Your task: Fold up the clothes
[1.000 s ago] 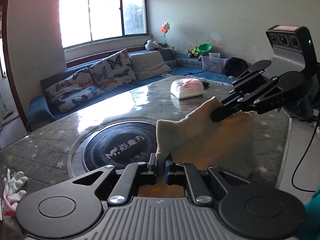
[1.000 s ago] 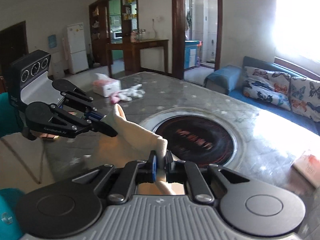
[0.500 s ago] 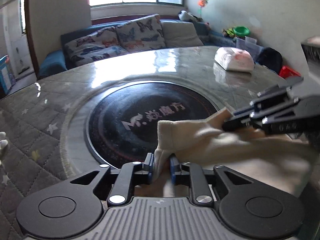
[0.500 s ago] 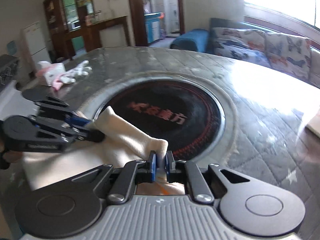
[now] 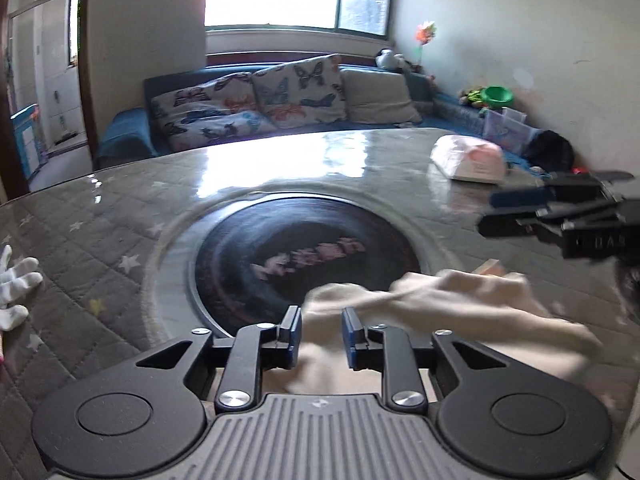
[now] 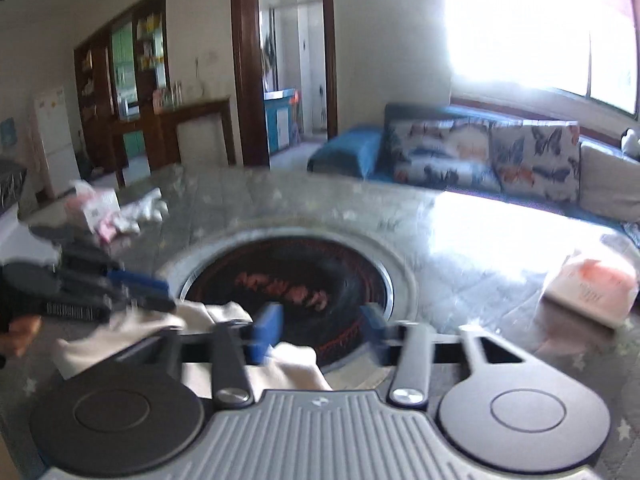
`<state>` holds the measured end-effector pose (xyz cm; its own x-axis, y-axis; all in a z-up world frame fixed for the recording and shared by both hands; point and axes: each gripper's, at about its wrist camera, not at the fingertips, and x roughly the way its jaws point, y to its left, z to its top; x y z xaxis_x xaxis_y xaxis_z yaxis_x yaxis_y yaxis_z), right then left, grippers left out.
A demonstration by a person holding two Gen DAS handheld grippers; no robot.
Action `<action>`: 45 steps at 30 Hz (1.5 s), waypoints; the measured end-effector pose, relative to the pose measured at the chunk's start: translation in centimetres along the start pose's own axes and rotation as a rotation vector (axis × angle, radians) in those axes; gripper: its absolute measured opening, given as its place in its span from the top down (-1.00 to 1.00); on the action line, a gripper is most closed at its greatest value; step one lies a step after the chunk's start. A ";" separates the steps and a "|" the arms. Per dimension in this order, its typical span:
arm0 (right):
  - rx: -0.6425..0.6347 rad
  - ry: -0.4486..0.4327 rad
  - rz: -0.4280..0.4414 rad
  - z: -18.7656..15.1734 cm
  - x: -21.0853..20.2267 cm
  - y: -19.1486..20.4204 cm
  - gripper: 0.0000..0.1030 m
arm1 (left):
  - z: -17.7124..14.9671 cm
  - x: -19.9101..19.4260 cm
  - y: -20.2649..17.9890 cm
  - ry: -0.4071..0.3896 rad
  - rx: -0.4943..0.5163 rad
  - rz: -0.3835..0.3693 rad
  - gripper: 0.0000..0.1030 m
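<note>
A cream cloth [image 5: 432,312] lies folded over on the table at the near edge of the dark round hob [image 5: 304,256]. My left gripper [image 5: 319,332] is open, its blue pads on either side of the cloth's edge, holding nothing. My right gripper [image 6: 320,328] is open wide and empty, just above the cloth [image 6: 168,328]. In the left wrist view the right gripper [image 5: 496,212] hovers above the cloth at the right. In the right wrist view the left gripper [image 6: 160,292] sits at the left, over the cloth. Both views are blurred.
A white and pink tissue pack [image 5: 468,160] lies on the table at the right. White gloves [image 5: 16,292] lie at the left edge, next to another pink pack [image 6: 96,208]. A sofa with butterfly cushions [image 5: 256,100] stands behind the table.
Both grippers have opened and let go of the cloth. The cloth has dropped from being held up to lying on the table. Both grippers have drawn back a little.
</note>
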<state>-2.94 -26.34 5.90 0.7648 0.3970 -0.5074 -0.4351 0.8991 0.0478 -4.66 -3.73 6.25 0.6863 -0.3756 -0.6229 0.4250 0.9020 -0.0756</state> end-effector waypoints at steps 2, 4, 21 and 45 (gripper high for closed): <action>0.010 -0.050 -0.002 -0.1 -1.3 0.2 -0.58 | -0.6 -0.5 -1.0 -0.001 0.001 -0.017 0.31; 0.018 -0.074 0.000 -0.4 -2.0 0.4 -0.71 | -1.2 -0.9 -1.6 0.002 -0.002 -0.036 0.31; 0.006 0.084 -0.025 -1.8 2.0 1.3 -1.00 | -3.9 -1.2 -1.1 0.046 -0.079 -0.035 0.18; -0.032 0.210 -0.208 -1.5 5.5 0.1 -1.00 | -2.8 -2.6 2.8 0.006 -0.195 0.043 0.12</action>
<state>0.54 -24.34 1.86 0.7258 0.1551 -0.6702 -0.2966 0.9496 -0.1014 -6.91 0.41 5.49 0.6975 -0.3354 -0.6332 0.2728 0.9415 -0.1981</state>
